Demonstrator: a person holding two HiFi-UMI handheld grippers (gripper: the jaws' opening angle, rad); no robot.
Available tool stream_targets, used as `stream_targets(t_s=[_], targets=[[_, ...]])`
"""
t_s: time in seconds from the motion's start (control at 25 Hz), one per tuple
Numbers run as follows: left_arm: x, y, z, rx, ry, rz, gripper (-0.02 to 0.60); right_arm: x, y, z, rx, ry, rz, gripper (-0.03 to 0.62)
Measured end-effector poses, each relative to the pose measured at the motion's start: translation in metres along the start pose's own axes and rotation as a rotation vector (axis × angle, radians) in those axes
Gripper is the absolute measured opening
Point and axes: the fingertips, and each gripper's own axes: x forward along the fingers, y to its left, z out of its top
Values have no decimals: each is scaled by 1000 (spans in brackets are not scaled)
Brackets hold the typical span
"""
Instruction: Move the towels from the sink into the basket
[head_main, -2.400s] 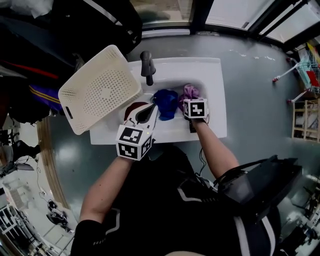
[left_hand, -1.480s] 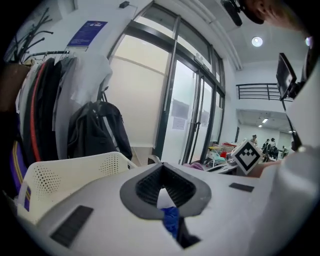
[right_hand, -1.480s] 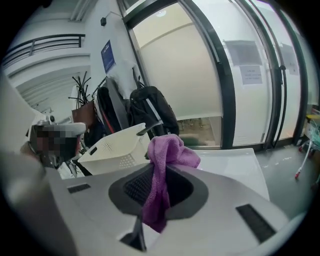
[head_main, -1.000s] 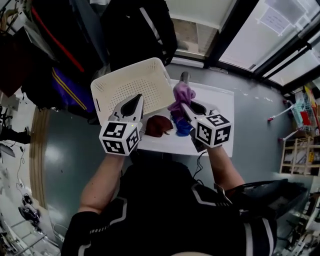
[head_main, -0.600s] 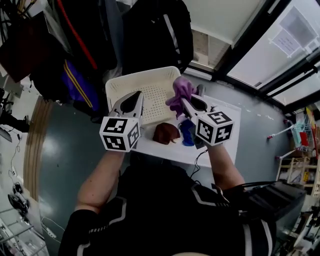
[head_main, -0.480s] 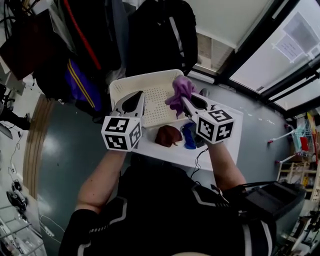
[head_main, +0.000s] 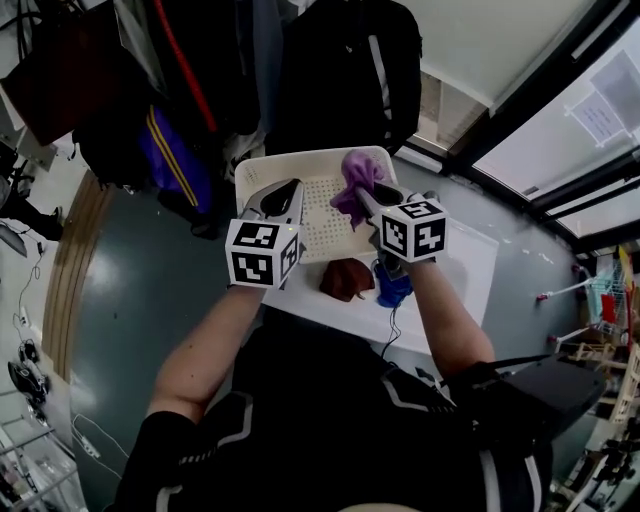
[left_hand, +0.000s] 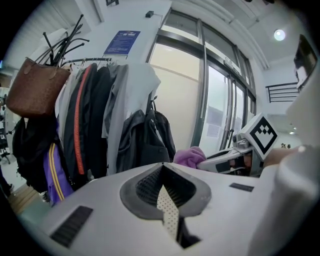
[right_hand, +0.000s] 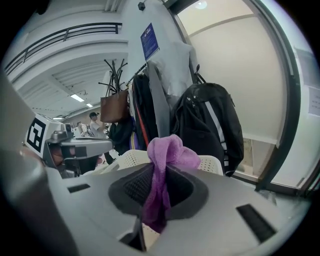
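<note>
A grey floor (head_main: 130, 290) is seen below, with a rack of dark coats and bags (head_main: 200, 90) behind it and glazed doors to the right. A white sink surface (head_main: 465, 275) is set in front of the person, and a cream perforated plastic basket (head_main: 318, 225) rests at its left end.

The coming move is judged to turn on one relation. The purple terry towel (head_main: 355, 172) is held up over the basket's far right part, so the basket lies straight below the right tool (head_main: 362, 197), which is clamped on it. A release there should drop the towel inside, though the rim is close on that side. The towel is pinched at its middle, with a soft knot bunched above the jaws and a tail hanging down between them, its long axis roughly vertical.

A crumpled maroon towel (head_main: 346, 278) and a crumpled blue towel (head_main: 394, 290) are left in the sink, nearer the right tool. The left tool (head_main: 288, 190) hangs over the basket's left part, jaws together and nothing gripped.
</note>
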Motion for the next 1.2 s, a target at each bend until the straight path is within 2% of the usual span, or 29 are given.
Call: stream_targets(t_s=[0.32, 0.52, 0.72, 0.84, 1.04, 1.2], targets=[[30, 20, -20, -77, 75, -14, 2, 50, -22, -33, 48, 139, -23, 64], [43, 23, -30, -5, 108, -24, 2, 75, -27, -57, 103, 246, -2, 64], [59, 29, -47, -53, 165, -27, 2, 94, -38, -80, 128, 331, -26, 64], [66, 30, -58, -44, 208, -24, 2, 103, -43, -92, 152, 373, -41, 64], [72, 28, -65, -54, 220, -59, 2, 117, -50, -116, 150, 472, -78, 66], [71, 28, -67, -71, 228, -71, 2, 124, -66, -136, 164, 550, -142, 66]])
